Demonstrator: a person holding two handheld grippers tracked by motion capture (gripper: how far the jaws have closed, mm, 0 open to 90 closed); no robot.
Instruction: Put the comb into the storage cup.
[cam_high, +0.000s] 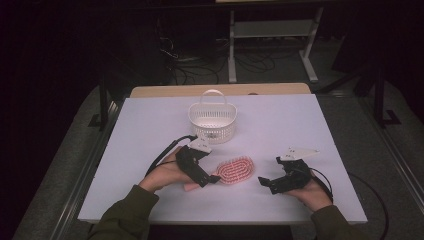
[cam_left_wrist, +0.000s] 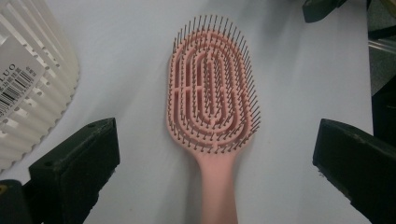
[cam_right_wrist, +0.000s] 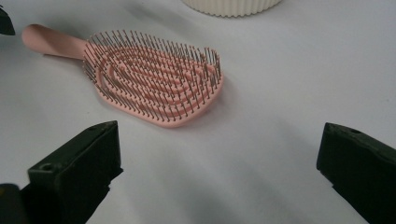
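Observation:
A pink hairbrush (cam_high: 235, 170) lies bristles up on the white table (cam_high: 280, 125), its handle pointing to the left. My left gripper (cam_high: 209, 181) is open and sits over the handle end. In the left gripper view the brush (cam_left_wrist: 212, 98) lies lengthwise between the two wide-apart jaws, and its handle runs down the middle; the left gripper (cam_left_wrist: 217, 140) touches nothing. My right gripper (cam_high: 266, 184) is open a short way right of the brush head. In the right gripper view the brush (cam_right_wrist: 154, 84) lies ahead and to the left of the open right gripper (cam_right_wrist: 219, 135).
A white slatted basket (cam_high: 212, 120) with a handle and a barcode label stands behind the brush, near the table's middle. It also appears at the left edge as the basket (cam_left_wrist: 32, 93) and at the top as the basket (cam_right_wrist: 231, 5). Dark floor, cables and a shelf frame lie beyond the table.

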